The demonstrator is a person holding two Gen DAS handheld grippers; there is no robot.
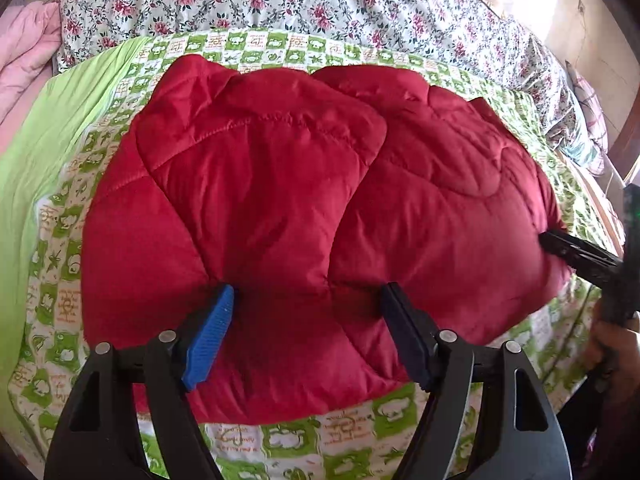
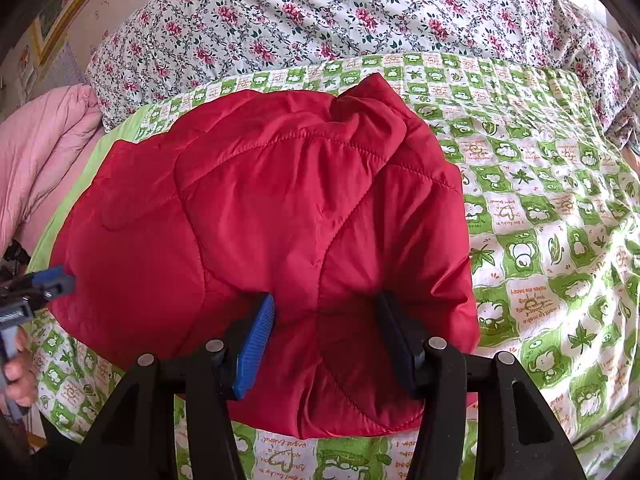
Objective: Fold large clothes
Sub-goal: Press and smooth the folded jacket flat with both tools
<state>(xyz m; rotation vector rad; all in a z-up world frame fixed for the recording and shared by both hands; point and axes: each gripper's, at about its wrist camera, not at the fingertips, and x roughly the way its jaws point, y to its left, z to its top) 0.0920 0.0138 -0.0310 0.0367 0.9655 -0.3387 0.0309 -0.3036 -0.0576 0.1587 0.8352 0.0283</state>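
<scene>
Both tools, left [image 1: 308,300] and right [image 2: 326,308], spread apart, pressing red jacket [image 1: 280,184] near edge; green quilt [image 2: 540,200] around.

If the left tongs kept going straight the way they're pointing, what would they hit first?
The red padded jacket. The left tongs are open with both tips already pressed into its near edge, so going on would push deeper into the padding, with the green checked sheet beneath.
</scene>
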